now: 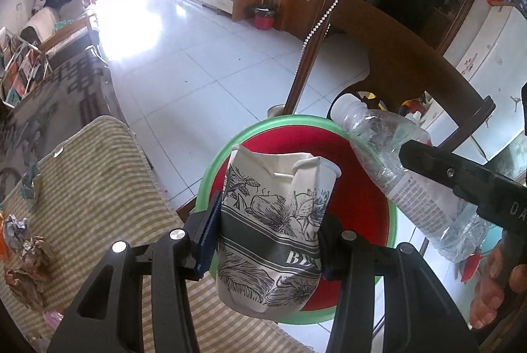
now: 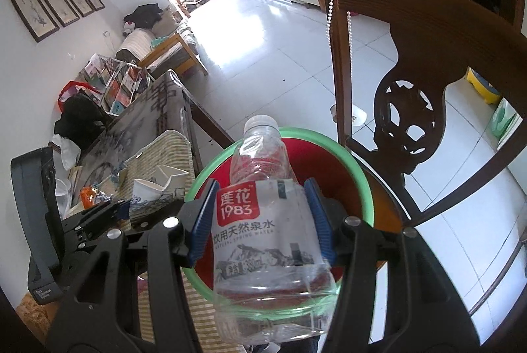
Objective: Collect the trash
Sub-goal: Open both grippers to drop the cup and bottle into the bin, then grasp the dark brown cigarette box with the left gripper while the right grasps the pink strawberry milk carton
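Left gripper [image 1: 268, 232] fingers clamp a crumpled paper cup [image 1: 273, 237] above the red bin [image 1: 362, 188] with green rim. Right gripper [image 2: 262, 221] fingers clamp a clear plastic bottle [image 2: 263, 221] over the same bin; 2 crumpled paper wads [image 1: 28, 257] lie on the striped mat [image 1: 98, 188].
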The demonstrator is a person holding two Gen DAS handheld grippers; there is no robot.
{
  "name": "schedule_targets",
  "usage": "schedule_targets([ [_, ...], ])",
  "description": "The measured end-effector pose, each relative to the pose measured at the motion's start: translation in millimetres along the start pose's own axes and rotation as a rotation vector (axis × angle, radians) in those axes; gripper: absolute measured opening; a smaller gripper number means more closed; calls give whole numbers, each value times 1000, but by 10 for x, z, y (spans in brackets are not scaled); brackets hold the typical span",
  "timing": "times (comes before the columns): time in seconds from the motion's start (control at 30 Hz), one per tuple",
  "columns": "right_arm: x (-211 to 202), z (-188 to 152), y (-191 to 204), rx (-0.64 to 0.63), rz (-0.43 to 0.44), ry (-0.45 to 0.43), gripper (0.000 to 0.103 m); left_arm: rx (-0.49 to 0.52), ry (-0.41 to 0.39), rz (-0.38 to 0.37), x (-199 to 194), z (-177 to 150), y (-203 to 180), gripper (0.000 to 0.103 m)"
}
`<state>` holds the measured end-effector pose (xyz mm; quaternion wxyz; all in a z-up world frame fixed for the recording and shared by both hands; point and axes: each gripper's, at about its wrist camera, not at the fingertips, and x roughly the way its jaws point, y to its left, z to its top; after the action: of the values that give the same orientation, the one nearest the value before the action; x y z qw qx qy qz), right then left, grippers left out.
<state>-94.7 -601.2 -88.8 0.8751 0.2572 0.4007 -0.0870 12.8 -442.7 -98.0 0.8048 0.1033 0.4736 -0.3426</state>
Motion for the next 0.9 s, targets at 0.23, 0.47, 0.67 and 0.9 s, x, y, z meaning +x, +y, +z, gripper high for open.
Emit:
schedule_targets([
  [0.23,-73,-31,0,19,-40,-35,59,0,-40,24,-119,-55,58,77],
  [0.47,-214,-108,165,-5,-61,-66,69,21,-172,143,-627,-160,97,77],
  [0.67,-275,-149,578,-79,-53,-90,79,19,-294,292,-1224,-190,192,84],
  [0.9,-184,-235,1117,-163,-13,-75,82,1,-386,354,-1843,-273,413,85],
])
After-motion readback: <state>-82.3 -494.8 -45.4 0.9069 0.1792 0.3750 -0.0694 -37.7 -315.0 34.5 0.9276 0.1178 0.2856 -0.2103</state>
